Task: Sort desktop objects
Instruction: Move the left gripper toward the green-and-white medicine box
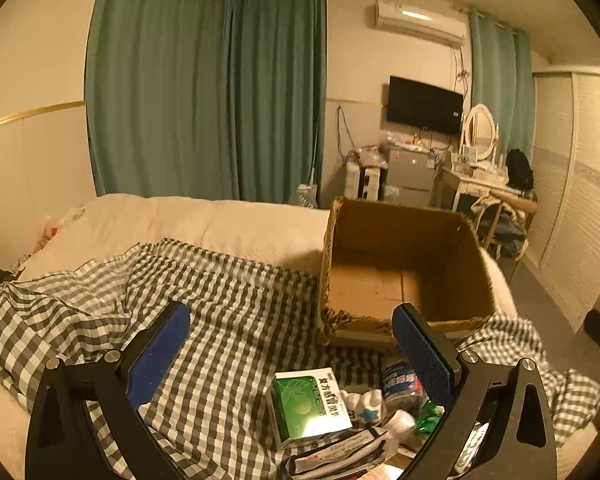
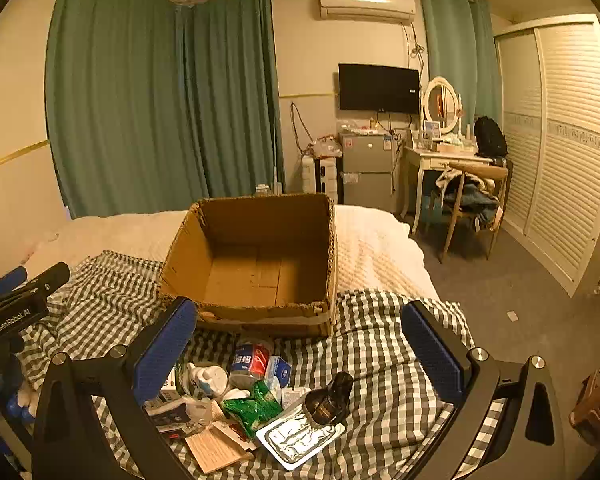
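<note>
Step in hand: the very start of the sort, as I judge it. The cardboard box (image 2: 256, 256) sits empty on the bed, centre of the right wrist view and right of centre in the left wrist view (image 1: 400, 264). Nothing is in it yet.

The clutter to sort lies in a heap on the checked cloth (image 2: 380, 360), lower centre of the right wrist view, just in front of the box. I can pick out:
- a green-and-white carton (image 1: 310, 404), lower centre of the left wrist view
- a small jar with a red and blue label (image 2: 250, 364)
- a green packet (image 2: 254, 406)
- a dark little bottle (image 2: 332, 398) lying tilted against a foil blister tray (image 2: 300, 438)
- some paper cards and small white items I cannot identify

Grippers: the left gripper (image 1: 292, 340) stands spread as wide as it goes, nothing between its blue pads, touching nothing. The right gripper (image 2: 300, 340) is likewise fully released and empty, hanging over the heap. Both tilt down toward the cloth. The left gripper also shows at the left edge of the right wrist view (image 2: 24, 300).

Next move, my judgement: drop one gripper onto a single item at the edge of the heap. The dark bottle or the carton looks easiest to isolate. Risk: the items overlap, so a wide closing could drag neighbours along.
</note>
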{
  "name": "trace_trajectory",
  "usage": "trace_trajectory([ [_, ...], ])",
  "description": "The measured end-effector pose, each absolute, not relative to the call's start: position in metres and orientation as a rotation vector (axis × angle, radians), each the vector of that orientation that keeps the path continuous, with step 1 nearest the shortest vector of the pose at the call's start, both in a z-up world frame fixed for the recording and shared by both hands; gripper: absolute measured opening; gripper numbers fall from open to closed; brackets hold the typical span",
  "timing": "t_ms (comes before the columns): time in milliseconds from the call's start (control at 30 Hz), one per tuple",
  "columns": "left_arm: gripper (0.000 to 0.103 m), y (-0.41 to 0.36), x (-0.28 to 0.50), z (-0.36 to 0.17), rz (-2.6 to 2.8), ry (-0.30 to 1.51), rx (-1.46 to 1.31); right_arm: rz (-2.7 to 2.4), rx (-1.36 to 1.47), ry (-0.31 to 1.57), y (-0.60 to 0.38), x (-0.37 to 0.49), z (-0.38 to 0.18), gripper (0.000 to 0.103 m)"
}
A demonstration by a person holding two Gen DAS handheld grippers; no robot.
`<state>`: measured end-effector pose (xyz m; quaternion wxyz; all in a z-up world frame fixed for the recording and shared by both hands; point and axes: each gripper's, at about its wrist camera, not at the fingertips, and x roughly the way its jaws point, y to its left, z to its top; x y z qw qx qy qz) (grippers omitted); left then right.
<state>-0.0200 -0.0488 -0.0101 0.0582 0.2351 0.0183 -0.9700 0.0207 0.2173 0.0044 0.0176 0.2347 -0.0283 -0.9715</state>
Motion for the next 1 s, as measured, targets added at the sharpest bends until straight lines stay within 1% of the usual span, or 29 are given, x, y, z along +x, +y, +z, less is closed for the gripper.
trace_trajectory([
  [367,0.103,-0.052,-0.046,-0.041,-2.893,0.065,0.84,-2.997,0.867,-0.13,0.228,-0.003,-0.027,0.103],
  [767,0.103,-0.044,-0.08,-0.099,-2.821,0.023,1.044,-2.979,0.991,-0.143,0.236,-0.027,-0.059,0.103],
  [1000,0.103,-0.036,-0.093,-0.126,-2.802,0.006,1.146,-2.942,1.097,-0.181,0.242,-0.043,-0.086,0.103],
])
